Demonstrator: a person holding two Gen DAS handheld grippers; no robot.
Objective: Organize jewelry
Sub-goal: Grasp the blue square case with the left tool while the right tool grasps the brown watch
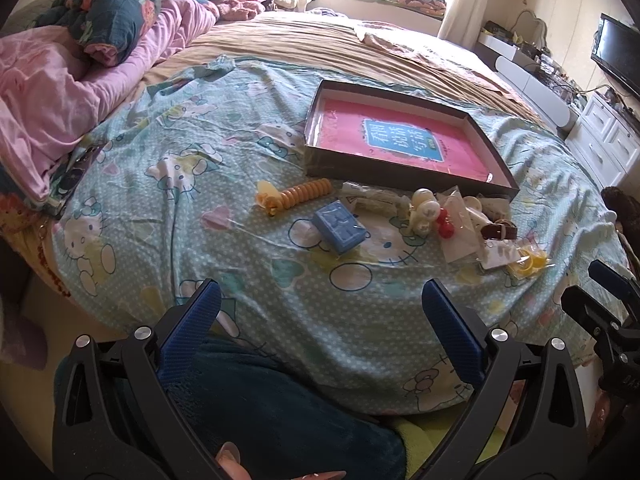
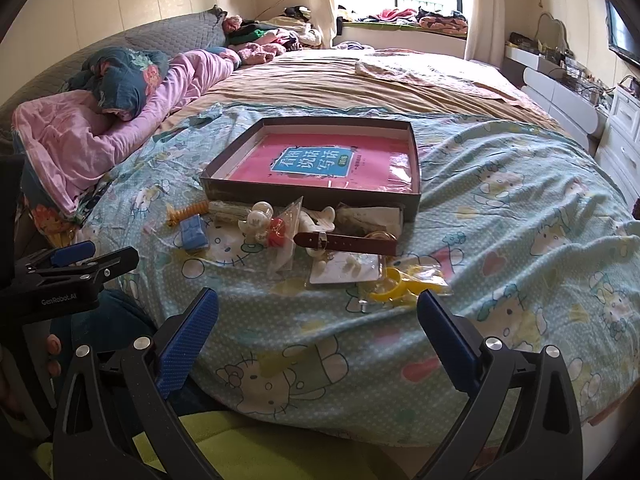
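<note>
A shallow dark box with a pink book inside lies on the bed. In front of it sits a heap of jewelry: an orange spiral hair tie, a blue block, pearl-like balls, red beads, a brown strap and yellow rings in a clear bag. My left gripper and right gripper both stand open and empty, short of the heap at the bed's near edge.
The bed is covered by a light blue cartoon-cat sheet. A pink quilt is bunched at the left. A white dresser and a TV stand at the right. A person's teal-clad leg lies below my left gripper.
</note>
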